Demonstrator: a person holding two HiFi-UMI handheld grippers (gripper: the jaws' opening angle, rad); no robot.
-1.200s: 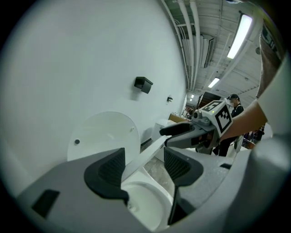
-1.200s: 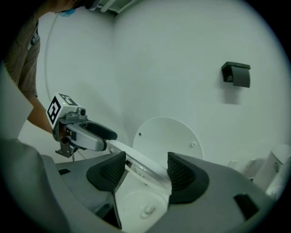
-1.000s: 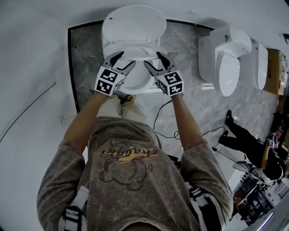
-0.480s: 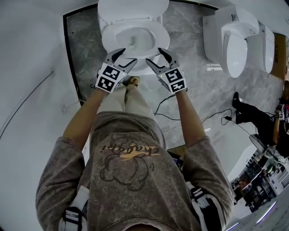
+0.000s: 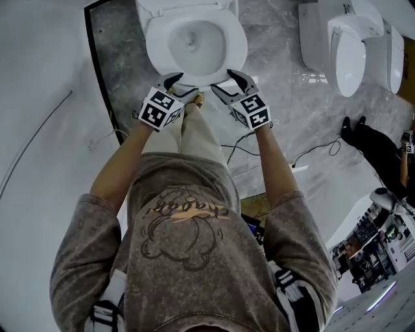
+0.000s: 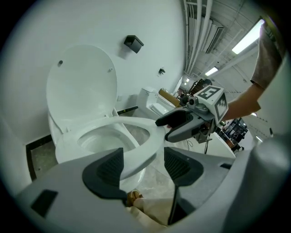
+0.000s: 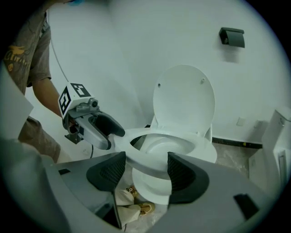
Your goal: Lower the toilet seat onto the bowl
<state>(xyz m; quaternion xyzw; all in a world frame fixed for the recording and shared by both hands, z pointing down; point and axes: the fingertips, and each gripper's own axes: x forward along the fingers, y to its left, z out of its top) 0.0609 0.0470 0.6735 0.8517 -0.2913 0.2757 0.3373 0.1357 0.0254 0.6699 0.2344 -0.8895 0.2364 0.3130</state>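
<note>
A white toilet stands against the wall, and its lid [image 5: 188,8] [image 6: 82,82] [image 7: 184,100] is upright. The seat ring [image 5: 237,48] [image 6: 150,136] [image 7: 200,150] lies nearly flat, and its front is a little above the bowl [image 7: 150,186]. A dark gap shows under the seat's left side in the right gripper view. My left gripper [image 5: 174,86] [image 6: 141,166] [image 7: 116,134] is open at the seat's front left rim. My right gripper [image 5: 228,83] [image 7: 145,170] [image 6: 168,127] is open at the front right rim. The rim runs between each pair of jaws, unclamped.
Two more white toilets [image 5: 347,52] stand to the right on the marble floor. A person in dark clothes [image 5: 376,149] is low at the right, with cables [image 5: 311,155] on the floor. A black fixture [image 7: 232,36] hangs on the wall. The holder's legs and shoes [image 5: 194,107] are before the bowl.
The seat has come down from a steep tilt to almost flat over the bowl. Both grippers have moved down and toward me with its front rim.
</note>
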